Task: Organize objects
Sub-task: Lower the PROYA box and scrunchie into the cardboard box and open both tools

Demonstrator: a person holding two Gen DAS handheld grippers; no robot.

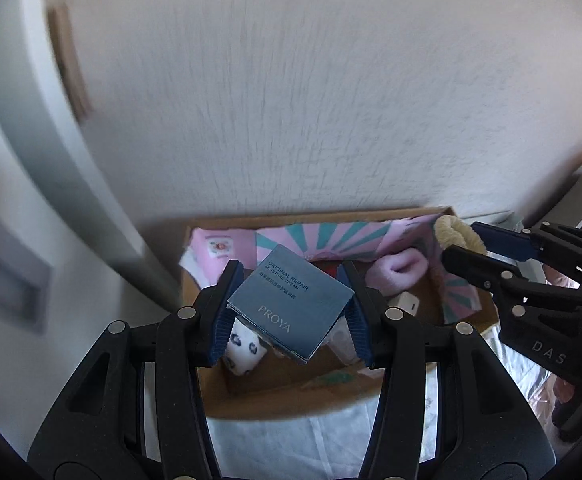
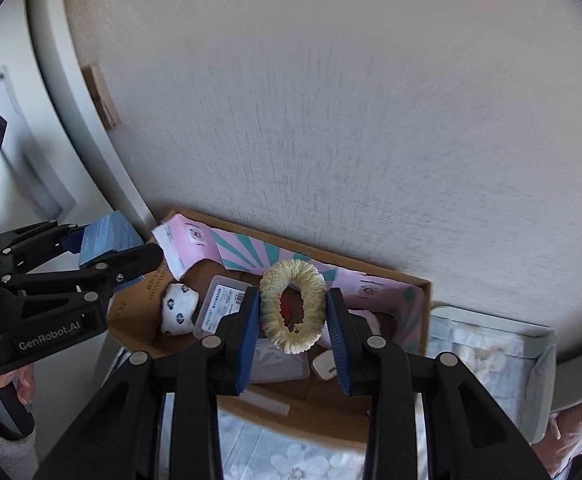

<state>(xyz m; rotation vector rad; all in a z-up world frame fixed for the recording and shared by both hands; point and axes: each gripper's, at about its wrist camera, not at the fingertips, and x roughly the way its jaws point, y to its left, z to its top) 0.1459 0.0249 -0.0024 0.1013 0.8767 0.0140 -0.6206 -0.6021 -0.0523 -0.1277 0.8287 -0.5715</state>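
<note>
My left gripper (image 1: 291, 276) is shut on a blue PROYA cream box (image 1: 291, 306), held tilted above an open cardboard box (image 1: 291, 400). It also shows in the right wrist view (image 2: 107, 238) at the left. My right gripper (image 2: 293, 292) is shut on a cream fuzzy scrunchie (image 2: 293, 306) over the same cardboard box (image 2: 319, 420). The scrunchie also shows in the left wrist view (image 1: 457, 234), at the right gripper's (image 1: 465, 242) tips.
In the cardboard box lie a pink fuzzy scrunchie (image 1: 399, 272), a white spotted pouch (image 2: 179, 306), a clear plastic case (image 2: 221, 304), a white charger (image 2: 325, 366) and pink-teal paper (image 1: 331, 240). A wall stands behind. A grey tray (image 2: 543, 364) sits right.
</note>
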